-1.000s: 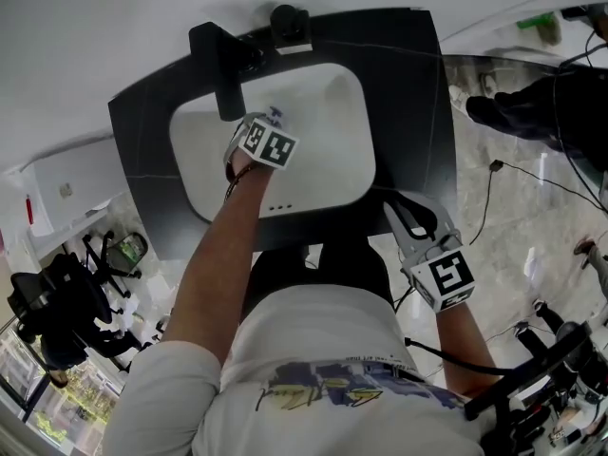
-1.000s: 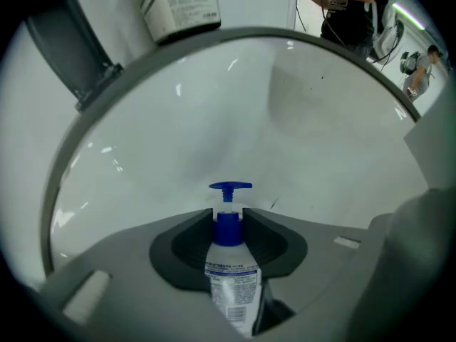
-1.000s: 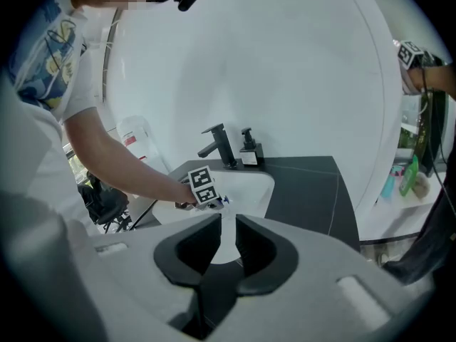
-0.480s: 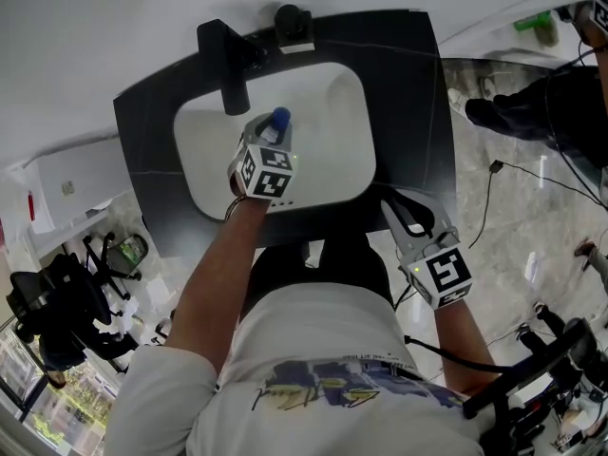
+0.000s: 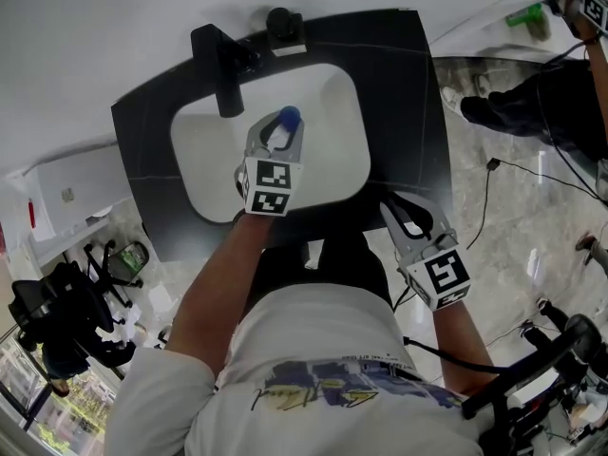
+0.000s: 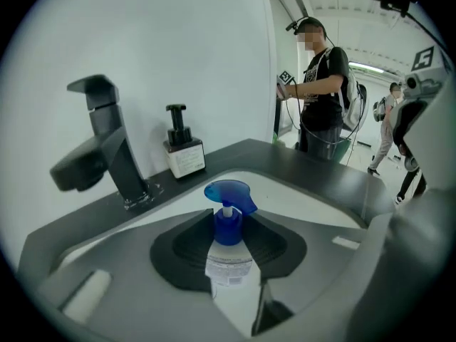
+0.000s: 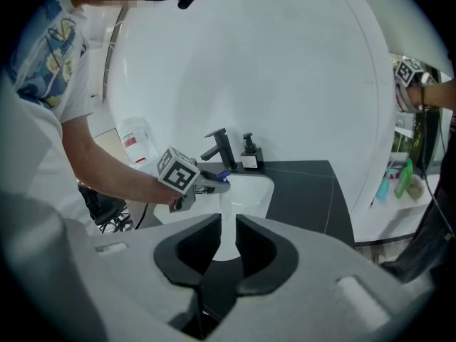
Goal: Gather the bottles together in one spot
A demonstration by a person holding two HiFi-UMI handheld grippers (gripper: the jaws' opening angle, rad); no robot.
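Right tongs [image 5: 409, 215] hover near the front edge of the worktop [image 5: 408, 93], jaws a narrow gap apart with nothing between them. Farther in, the left tongs [image 5: 274, 141] clamp a clear bottle [image 6: 229, 262] with a blue pump head [image 6: 229, 194], held above the white sink [image 5: 332, 160]. Behind the sink stand a black faucet [image 5: 217, 74] and a soap dispenser [image 6: 182, 152] against the wall.

Your left gripper [image 5: 280, 127] was grey with black pads [image 6: 184, 249]. Its cube [image 5: 268, 186] bore black-and-white square markers. The bottle [image 6: 229, 269] was clear, with a blue pump head and a white label. The counter [image 5: 404, 93] was black, the basin [image 5: 332, 160] was white, and the faucet [image 5: 220, 74] at the counter's back edge was black.
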